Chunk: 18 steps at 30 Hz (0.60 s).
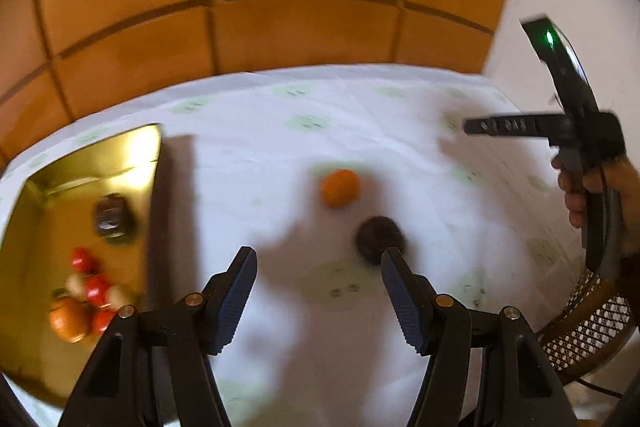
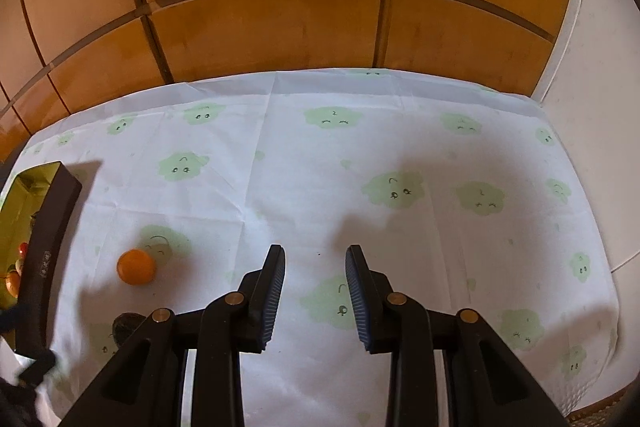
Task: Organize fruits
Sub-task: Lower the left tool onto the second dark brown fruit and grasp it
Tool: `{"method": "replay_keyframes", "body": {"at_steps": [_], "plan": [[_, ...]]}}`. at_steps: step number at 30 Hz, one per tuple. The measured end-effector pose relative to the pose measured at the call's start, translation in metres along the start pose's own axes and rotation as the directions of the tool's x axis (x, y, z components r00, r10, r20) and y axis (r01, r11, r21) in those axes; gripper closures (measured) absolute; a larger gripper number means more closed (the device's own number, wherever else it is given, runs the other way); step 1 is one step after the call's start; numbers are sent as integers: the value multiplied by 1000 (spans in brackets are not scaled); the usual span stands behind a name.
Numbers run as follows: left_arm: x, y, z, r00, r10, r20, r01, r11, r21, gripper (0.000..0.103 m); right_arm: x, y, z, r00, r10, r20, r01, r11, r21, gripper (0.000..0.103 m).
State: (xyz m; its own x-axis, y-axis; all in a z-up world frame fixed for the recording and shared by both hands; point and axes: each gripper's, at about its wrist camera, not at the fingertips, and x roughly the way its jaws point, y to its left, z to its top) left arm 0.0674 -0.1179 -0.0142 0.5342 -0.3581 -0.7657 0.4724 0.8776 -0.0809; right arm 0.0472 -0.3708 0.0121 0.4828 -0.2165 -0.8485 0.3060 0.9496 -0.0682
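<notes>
An orange fruit (image 1: 340, 187) lies on the white cloth; it also shows in the right wrist view (image 2: 136, 266). A dark round fruit (image 1: 380, 239) lies just beyond my left gripper's right fingertip; it peeks out at the lower left of the right wrist view (image 2: 125, 325). A gold-lined box (image 1: 144, 155) at the left holds red fruits (image 1: 96, 287), an orange fruit (image 1: 69, 319) and a dark fruit (image 1: 110, 219). My left gripper (image 1: 318, 259) is open and empty above the cloth. My right gripper (image 2: 316, 257) is open and empty; it shows side-on in the left wrist view (image 1: 476, 127).
The table wears a white cloth with green cloud faces (image 2: 392, 187). A wooden panelled wall (image 2: 280, 7) stands behind it. The box's dark outer wall (image 2: 48, 247) is at the left edge. A wicker chair (image 1: 588, 323) stands at the right.
</notes>
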Motion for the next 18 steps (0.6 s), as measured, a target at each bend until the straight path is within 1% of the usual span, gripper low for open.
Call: {"method": "replay_keyframes", "body": {"at_steps": [1,3,4,8,11,13,14,15,16,17,18], "plan": [[8,-6,2,1000,-11,-13,11,1000,15,36,-1,0,0,1000,4,0,-4,1000,2,71],[22,-17,4,999,-23,-42,25,999,34,30,-2,-1,0,1000,17,2,-17,1000,9,71],[28,-23,5,998,-34,-51,36,999,39,30,-3,-1,0,1000,21,4,-21,1000,12,71],[46,-39,9,997,-37,-63,41,997,70,23,-4,-2,0,999,33,7,-33,999,20,71],[61,-44,13,996,-30,-78,36,997,71,23,-4,-1,1,999,38,13,-38,999,20,71],[70,-45,14,996,-12,-85,19,997,81,23,-5,-1,1,999,40,14,-40,999,21,71],[75,-46,14,996,-7,-94,14,996,84,25,-4,-1,1,999,42,14,-42,999,20,71],[81,-46,14,994,-10,-107,19,997,80,30,-4,-1,1,999,40,13,-40,999,18,71],[87,-45,12,992,-16,-122,25,997,77,38,-5,0,1,999,38,13,-39,999,16,71],[91,-45,11,990,-15,-138,26,996,80,55,-5,0,1,999,36,16,-37,999,15,71],[93,-45,8,991,-13,-134,24,996,86,55,-5,0,1,999,35,17,-36,999,15,71]]}}
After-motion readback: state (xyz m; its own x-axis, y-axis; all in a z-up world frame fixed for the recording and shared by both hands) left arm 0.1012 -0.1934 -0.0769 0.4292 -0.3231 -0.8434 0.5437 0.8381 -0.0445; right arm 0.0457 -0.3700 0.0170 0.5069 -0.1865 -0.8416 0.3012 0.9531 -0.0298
